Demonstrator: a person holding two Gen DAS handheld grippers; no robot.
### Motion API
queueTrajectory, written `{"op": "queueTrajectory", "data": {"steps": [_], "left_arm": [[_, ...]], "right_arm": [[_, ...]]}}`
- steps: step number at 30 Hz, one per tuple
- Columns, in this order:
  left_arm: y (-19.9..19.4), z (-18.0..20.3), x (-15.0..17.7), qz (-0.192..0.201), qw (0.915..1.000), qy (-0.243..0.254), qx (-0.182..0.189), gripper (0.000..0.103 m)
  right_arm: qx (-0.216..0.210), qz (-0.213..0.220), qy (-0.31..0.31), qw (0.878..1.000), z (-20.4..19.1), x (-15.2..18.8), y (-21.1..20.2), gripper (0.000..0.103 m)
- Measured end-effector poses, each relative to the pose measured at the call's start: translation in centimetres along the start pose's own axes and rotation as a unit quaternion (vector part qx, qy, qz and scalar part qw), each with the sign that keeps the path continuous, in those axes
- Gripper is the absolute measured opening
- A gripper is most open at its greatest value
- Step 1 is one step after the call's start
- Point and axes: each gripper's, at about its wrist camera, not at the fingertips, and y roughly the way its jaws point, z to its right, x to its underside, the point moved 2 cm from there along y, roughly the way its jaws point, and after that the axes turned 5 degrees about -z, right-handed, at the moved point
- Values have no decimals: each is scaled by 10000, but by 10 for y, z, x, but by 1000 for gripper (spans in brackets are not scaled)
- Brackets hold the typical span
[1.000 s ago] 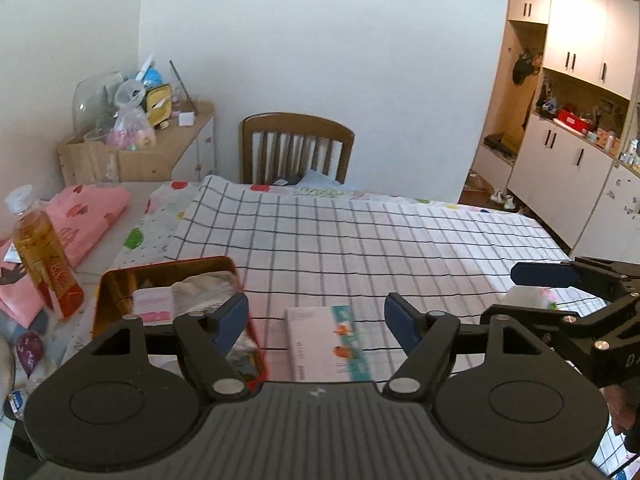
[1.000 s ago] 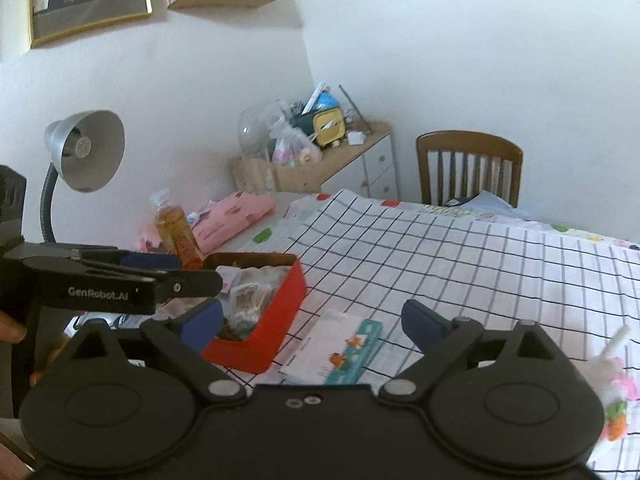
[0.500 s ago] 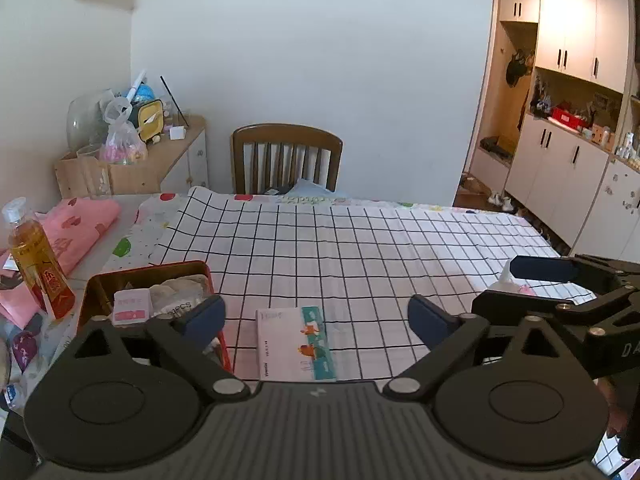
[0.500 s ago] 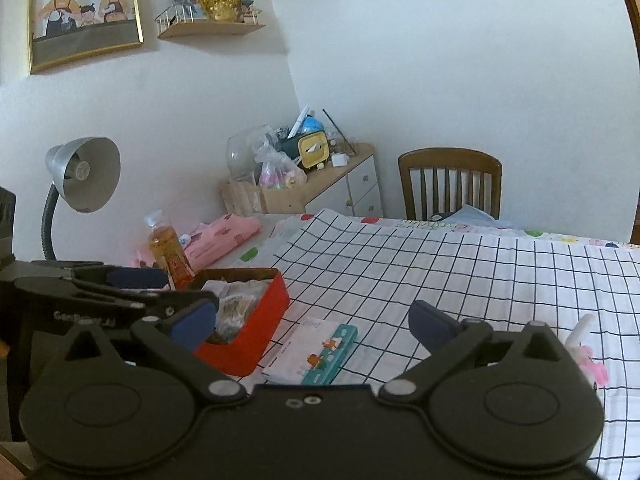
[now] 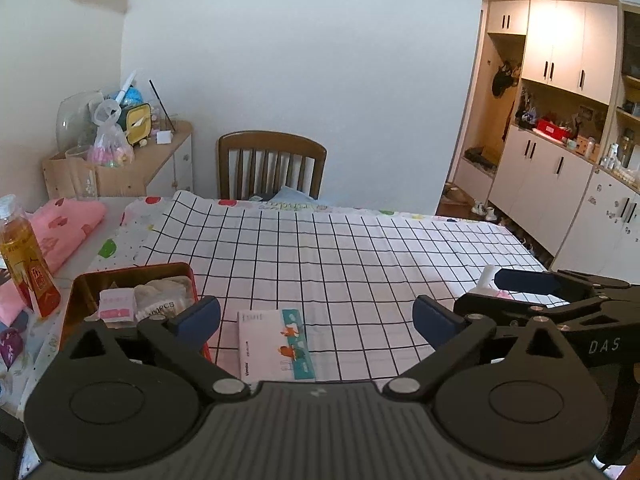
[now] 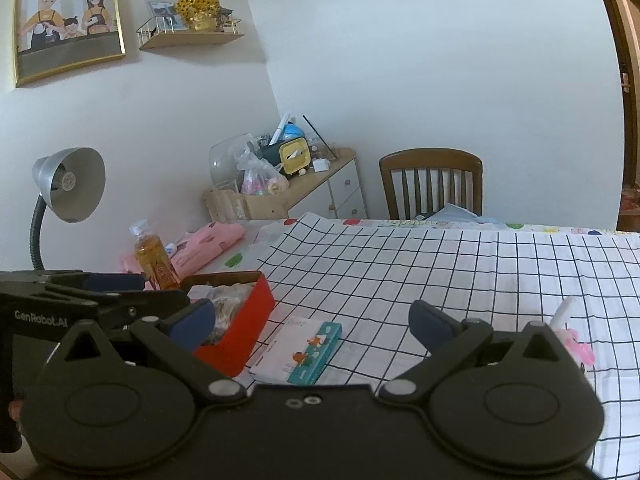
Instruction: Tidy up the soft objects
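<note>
Two tools are in play, one in each hand. The left tool (image 5: pixel 316 316) has its jaws still opening, nearly at full spread, with nothing pinched; between its blue pads only the tabletop shows, and on it one flat white and teal packet (image 5: pixel 276 344) printed with small cartoon figures. The right tool (image 6: pixel 310 320) stands spread wide and empty as well, the same packet (image 6: pixel 298 350) lying just ahead of it on the grid cloth.

Just left of the packet sits one red tin box (image 6: pixel 240 320), open on top, with its gold inside showing in the left wrist view (image 5: pixel 86 284). It holds a loose heap of soft wrapped things: one small white and pink sachet (image 5: pixel 116 304) and at least one crinkled clear bag (image 5: pixel 164 300) with printed lettering; further pieces cannot be counted. Beside the box stands one bottle (image 6: pixel 154 256) of amber drink with a clear cap, and behind it lies one folded pink cloth (image 6: pixel 200 244) with a dark pattern.

To the right, partly hidden by the right tool's arm, lies one small pink and white soft toy (image 6: pixel 572 338) on the checked tablecloth (image 6: pixel 440 272), well apart from the box.

One wooden chair (image 6: pixel 430 184) stands at the far edge, one grey desk lamp (image 6: pixel 68 186) at the left
</note>
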Motion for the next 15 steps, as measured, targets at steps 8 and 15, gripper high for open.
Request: {"op": "queueTrajectory", "data": {"steps": [8, 15], "left_arm": [[-5, -11, 0, 148, 9998, -39, 134, 103], [-10, -16, -1, 197, 9995, 73, 225, 103]], "right_arm": [[78, 64, 65, 9999, -10, 0, 0, 103], [189, 139, 90, 9997, -18, -2, 1, 103]]}}
